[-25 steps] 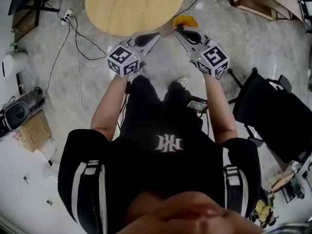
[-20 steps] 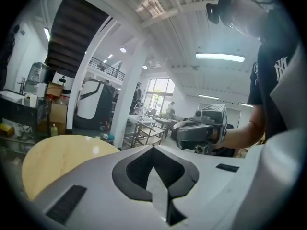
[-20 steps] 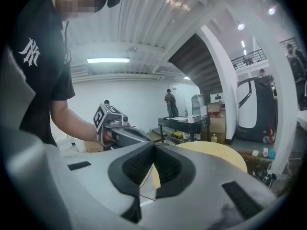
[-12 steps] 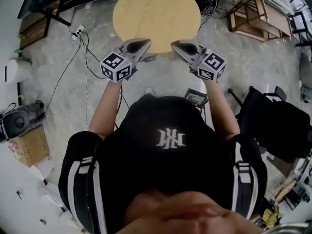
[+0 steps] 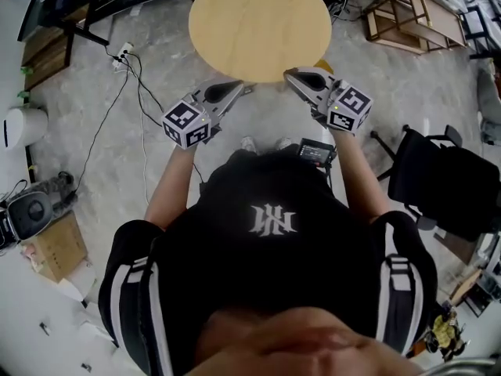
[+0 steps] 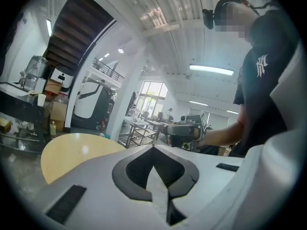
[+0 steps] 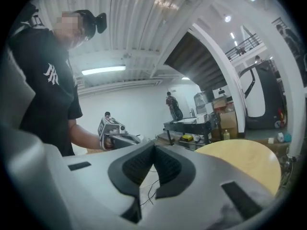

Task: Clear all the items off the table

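The round wooden table (image 5: 258, 26) stands at the top of the head view with nothing on its top. My left gripper (image 5: 239, 86) is held just before its near edge, jaws shut and empty. My right gripper (image 5: 290, 74) is beside it to the right, also shut with nothing held. In the left gripper view the shut jaws (image 6: 153, 150) point past the table (image 6: 72, 150) toward the right gripper (image 6: 182, 131). The right gripper view has its shut jaws (image 7: 153, 147) in front, the table (image 7: 244, 159) at the right and the left gripper (image 7: 115, 135) at the left.
Cables and a power strip (image 5: 125, 53) lie on the floor left of the table. A black chair (image 5: 442, 182) stands at the right, a wooden frame (image 5: 407, 14) at the top right. A small black device (image 5: 315, 151) is by the person's feet. A cardboard box (image 5: 55, 245) sits far left.
The whole table top has come into the head view. Both grippers stay shut and empty before its near edge. The yellow thing on the floor by the right gripper is almost out of sight.
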`<state>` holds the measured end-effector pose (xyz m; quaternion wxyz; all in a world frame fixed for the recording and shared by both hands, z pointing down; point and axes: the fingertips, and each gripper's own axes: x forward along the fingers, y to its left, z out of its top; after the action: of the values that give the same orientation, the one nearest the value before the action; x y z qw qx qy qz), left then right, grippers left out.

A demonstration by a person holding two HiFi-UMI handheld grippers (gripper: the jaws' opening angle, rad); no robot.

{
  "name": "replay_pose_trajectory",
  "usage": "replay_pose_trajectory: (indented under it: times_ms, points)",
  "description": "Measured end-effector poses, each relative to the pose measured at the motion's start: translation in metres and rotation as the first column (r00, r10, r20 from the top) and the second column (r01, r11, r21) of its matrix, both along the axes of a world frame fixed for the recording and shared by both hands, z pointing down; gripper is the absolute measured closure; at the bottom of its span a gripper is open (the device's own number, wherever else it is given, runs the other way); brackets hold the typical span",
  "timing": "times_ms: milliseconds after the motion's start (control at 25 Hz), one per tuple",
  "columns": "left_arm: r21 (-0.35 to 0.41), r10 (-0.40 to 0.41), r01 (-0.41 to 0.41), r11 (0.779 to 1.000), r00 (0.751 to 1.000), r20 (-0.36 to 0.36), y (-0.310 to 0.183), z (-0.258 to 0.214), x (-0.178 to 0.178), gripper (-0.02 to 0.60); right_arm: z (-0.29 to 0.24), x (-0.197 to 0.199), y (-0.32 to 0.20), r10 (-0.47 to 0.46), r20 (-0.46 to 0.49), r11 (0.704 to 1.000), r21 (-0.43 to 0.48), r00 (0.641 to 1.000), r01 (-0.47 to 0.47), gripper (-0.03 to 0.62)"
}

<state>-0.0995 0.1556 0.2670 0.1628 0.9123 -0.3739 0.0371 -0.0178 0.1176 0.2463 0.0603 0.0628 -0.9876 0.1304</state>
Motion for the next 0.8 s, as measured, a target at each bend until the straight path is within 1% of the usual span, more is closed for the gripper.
replay_pose_trajectory:
  times_ms: [160,280,360,440,520,640,720,800]
  points:
    - [-0.014,0.026,-0.027,1.0,0.999,-0.046,-0.001,0.007,0.033,0.569,0.005,0.005,0.016,-0.088,-0.016,0.996,0.02,0.996,0.089,0.592]
    - [0.012,0.054,-0.054,0.998,0.997,-0.062,0.001,-0.003,0.051,0.569,0.005,0.008,0.018,-0.136,-0.008,0.991,0.018,0.991,0.136,0.592]
    - [0.032,0.071,-0.069,0.997,0.995,-0.064,0.006,-0.01,0.05,0.569,-0.003,0.005,0.02,-0.163,0.026,0.986,0.037,0.986,0.162,0.592]
    - [0.022,0.06,-0.059,0.998,0.996,-0.067,0.009,-0.01,0.043,0.569,-0.01,0.002,0.023,-0.186,0.055,0.982,0.052,0.981,0.183,0.592]
    - [0.007,0.056,-0.055,0.998,0.996,-0.067,0.012,-0.011,0.042,0.569,-0.013,0.003,0.024,-0.197,0.055,0.979,0.055,0.979,0.194,0.592]
    - [0.015,0.07,-0.069,0.998,0.996,-0.052,0.008,-0.018,0.051,0.569,-0.02,0.006,0.02,-0.199,0.072,0.979,0.065,0.977,0.194,0.592]
    - [0.026,0.08,-0.079,0.997,0.995,-0.055,0.008,-0.021,0.059,0.569,-0.021,0.01,0.022,-0.2,0.086,0.979,0.065,0.976,0.195,0.592]
    - [0.025,0.096,-0.095,0.995,0.994,-0.048,0.009,-0.02,0.065,0.569,-0.018,0.012,0.026,-0.207,0.084,0.977,0.063,0.975,0.202,0.592]
